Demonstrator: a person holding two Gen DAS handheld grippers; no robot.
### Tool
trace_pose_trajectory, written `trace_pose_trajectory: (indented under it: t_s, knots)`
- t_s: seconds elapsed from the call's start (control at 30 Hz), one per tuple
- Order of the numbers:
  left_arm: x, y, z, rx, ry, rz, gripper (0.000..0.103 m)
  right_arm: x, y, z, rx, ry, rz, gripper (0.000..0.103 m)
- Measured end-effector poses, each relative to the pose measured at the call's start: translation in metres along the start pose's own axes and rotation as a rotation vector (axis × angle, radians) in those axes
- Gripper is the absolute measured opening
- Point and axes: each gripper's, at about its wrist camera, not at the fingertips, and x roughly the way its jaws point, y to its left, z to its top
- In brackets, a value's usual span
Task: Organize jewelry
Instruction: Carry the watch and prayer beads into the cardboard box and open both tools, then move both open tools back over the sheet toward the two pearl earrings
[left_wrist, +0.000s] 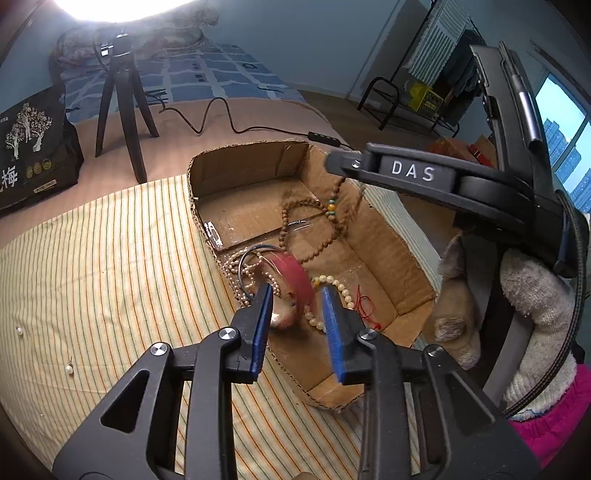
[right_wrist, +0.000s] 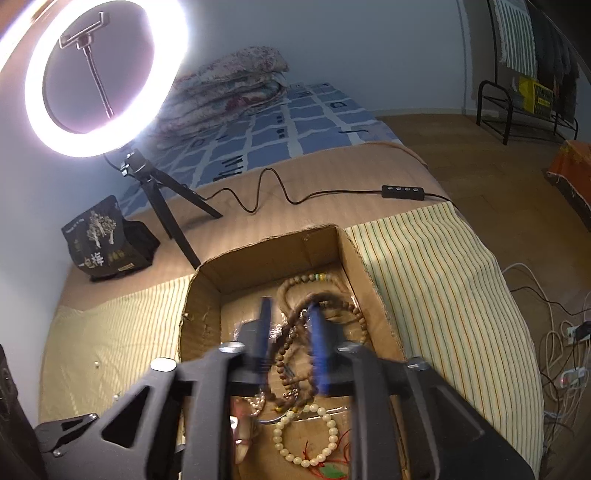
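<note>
An open cardboard box (left_wrist: 388, 236) (right_wrist: 207, 295) lies on a striped cloth and holds jewelry. My left gripper (left_wrist: 297, 299) hangs over its near end, jaws apart. A blurred red feather piece (left_wrist: 295, 277) with a pale shell sits loose between them. Below lie a cream bead bracelet (left_wrist: 343, 291) (right_wrist: 325, 417) and a pearl strand (left_wrist: 236, 266). My right gripper (right_wrist: 290, 317) is open over the box's middle. A brown wooden bead necklace (right_wrist: 291, 339) (left_wrist: 314, 236) drapes between its jaws and around the right finger. Two loose pearls (left_wrist: 69, 369) rest on the cloth.
A lit ring light (right_wrist: 103, 77) on a tripod stands behind the box, its cable and controller (right_wrist: 402, 192) running right. A black snack bag (left_wrist: 33, 147) sits at back left. A gloved hand (left_wrist: 532, 295) holds the right gripper. Cables lie on the floor (right_wrist: 554, 350).
</note>
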Motion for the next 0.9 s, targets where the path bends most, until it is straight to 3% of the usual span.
trace_pose_trajectory:
  t_s: [0.03, 0.07, 0.1, 0.6, 0.87, 0.9]
  knots:
    - [0.0, 0.0, 0.0, 0.0, 0.0, 0.001, 0.027, -0.001, -0.001, 0.0, 0.003, -0.007, 0.002, 0.053]
    - [0.0, 0.0, 0.0, 0.001, 0.001, 0.002, 0.027, -0.003, -0.001, 0.0, 0.006, -0.015, 0.001, 0.063]
    - [-0.001, 0.0, -0.001, 0.002, 0.001, 0.004, 0.027, -0.005, -0.001, 0.0, 0.01, -0.024, -0.001, 0.064]
    - [-0.019, 0.006, -0.004, 0.011, -0.027, 0.03, 0.027, -0.023, 0.006, 0.003, 0.001, -0.043, -0.021, 0.064]
    - [-0.04, 0.025, -0.011, 0.034, -0.052, 0.084, 0.027, -0.04, 0.013, 0.001, -0.014, -0.072, -0.031, 0.064]
    - [-0.042, 0.027, -0.012, 0.034, -0.054, 0.089, 0.031, -0.041, 0.014, 0.0, -0.018, -0.075, -0.031, 0.064]
